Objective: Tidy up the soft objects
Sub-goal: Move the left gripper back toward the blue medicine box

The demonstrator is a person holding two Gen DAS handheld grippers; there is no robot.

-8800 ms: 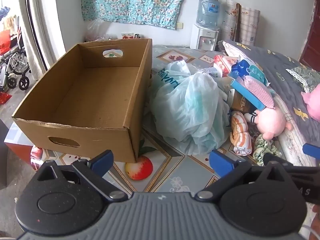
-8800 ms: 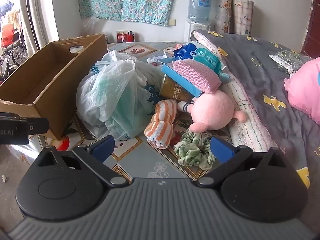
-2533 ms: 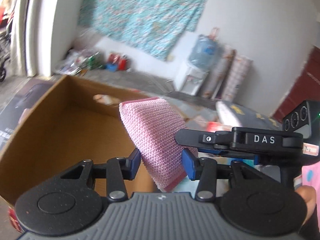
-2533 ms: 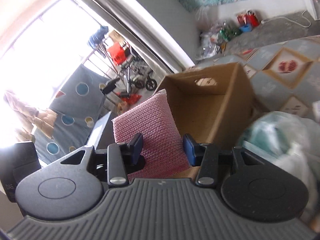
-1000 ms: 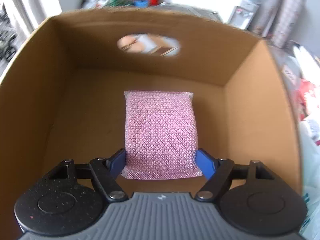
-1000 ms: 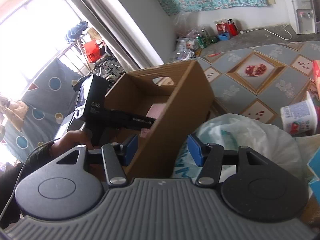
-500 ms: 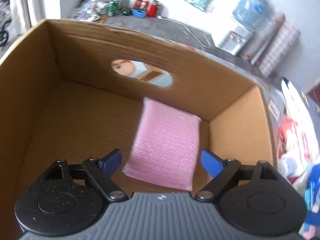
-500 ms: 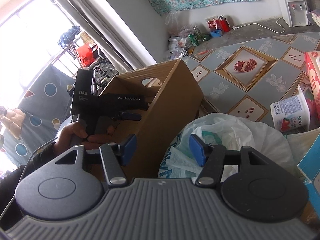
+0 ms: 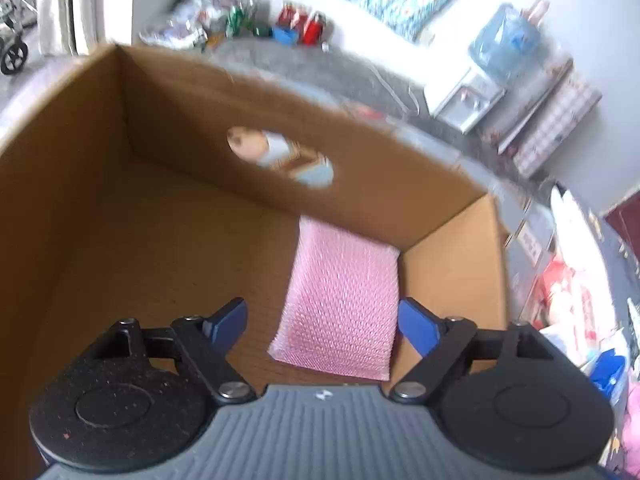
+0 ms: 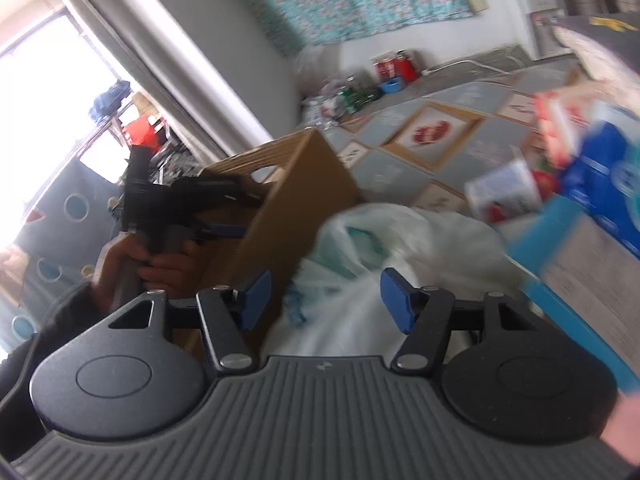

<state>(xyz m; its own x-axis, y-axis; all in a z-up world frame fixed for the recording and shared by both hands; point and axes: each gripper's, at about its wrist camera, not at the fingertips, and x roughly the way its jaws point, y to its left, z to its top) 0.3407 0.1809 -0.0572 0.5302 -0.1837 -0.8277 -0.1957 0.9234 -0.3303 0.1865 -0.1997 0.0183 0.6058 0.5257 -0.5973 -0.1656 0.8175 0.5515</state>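
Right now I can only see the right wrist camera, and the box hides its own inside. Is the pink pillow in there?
Observer: Yes. The pink pillow lies flat on the floor of the box.
Operator: Whereabouts?
Observer: In the left wrist view it sits in the far right corner, against the wall with the handle hole.
Operator: Is the left gripper squeezing it?
Observer: No. The left gripper is open. Its jaws have just been opening, and the pillow shows between them, unpressed.
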